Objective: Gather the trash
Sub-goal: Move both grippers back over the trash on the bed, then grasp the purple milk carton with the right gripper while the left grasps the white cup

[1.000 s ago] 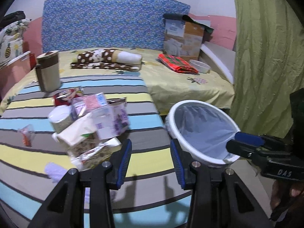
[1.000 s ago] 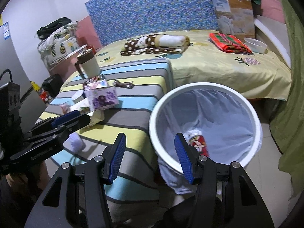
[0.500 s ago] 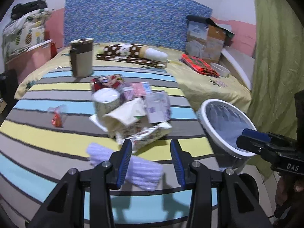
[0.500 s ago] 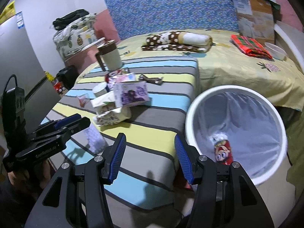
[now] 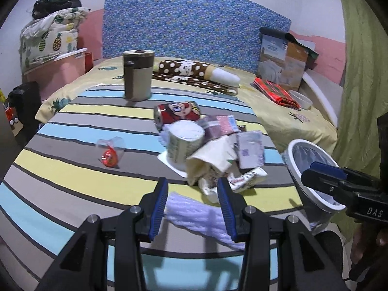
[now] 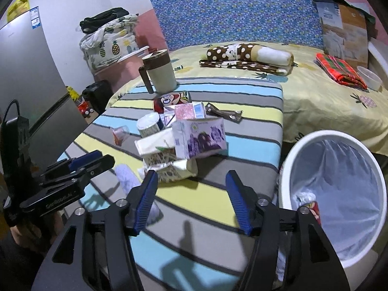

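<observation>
Both hands have swung away from the white bin and back over the striped bench point(image 5: 72, 160), so the trash heap that sat off to the side a second ago now fills both views! The left tongs point(image 5: 192, 202) hover with jaws half apart and nothing gripped, right over the pale lilac wrapper point(image 5: 194, 214), which lies on the near side of the trash heap point(image 5: 218, 150). The right tongs point(image 6: 194, 201) are spreading their jaws this instant, empty, aimed at the near edge of that heap, where the crumpled snack packet point(image 6: 169, 168) lies. My call: go for an outlying piece first, come down straight, bracket it fully before closing, and keep clear of the stacked purple carton point(image 6: 201, 138), which looks ready to topple. Beyond the heap stands the lidded mug point(image 5: 138, 75), upright, its contents hidden — probably not trash. The paper cup point(image 5: 185, 143) inside the heap shows a white top, its contents unclear. To the heap's right, off the bench edge, the white bin point(image 6: 332, 194) with its pale liner holds a red cartoon-printed can point(image 6: 314, 211) and some crumpled plastic, and is otherwise mostly empty.
</observation>
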A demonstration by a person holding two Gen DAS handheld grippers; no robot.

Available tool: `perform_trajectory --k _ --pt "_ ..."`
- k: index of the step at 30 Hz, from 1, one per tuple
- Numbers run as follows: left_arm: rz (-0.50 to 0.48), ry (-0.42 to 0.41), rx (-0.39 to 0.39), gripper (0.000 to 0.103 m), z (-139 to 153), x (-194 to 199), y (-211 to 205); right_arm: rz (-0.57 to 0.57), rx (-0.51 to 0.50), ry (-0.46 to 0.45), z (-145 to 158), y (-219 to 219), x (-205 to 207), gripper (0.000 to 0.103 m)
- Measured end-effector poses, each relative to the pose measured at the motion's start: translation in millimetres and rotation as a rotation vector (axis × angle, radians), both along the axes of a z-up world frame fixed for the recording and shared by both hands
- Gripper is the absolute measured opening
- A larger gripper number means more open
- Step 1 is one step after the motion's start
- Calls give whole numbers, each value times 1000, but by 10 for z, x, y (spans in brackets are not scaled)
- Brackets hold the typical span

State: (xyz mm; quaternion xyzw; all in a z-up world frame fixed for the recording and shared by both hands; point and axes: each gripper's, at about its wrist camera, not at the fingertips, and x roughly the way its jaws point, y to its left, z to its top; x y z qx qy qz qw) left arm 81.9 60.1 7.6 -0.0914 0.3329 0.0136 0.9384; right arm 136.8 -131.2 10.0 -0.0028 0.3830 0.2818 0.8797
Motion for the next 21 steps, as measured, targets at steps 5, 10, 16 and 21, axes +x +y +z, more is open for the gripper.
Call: perform_trajectory --k 5,10,16,21 --pt "21 2 -14 44 -21 71 132 -17 -10 1 -27 114 123 61" --pt "26 6 -27 50 -81 88 222 -32 -30 0 -83 261 247 61" --pt "33 3 -43 51 -111 131 306 -70 -56 -6 -118 394 361 61" --pt "35 -3 -61 53 -116 176 349 -108 -82 -7 -153 491 473 61"
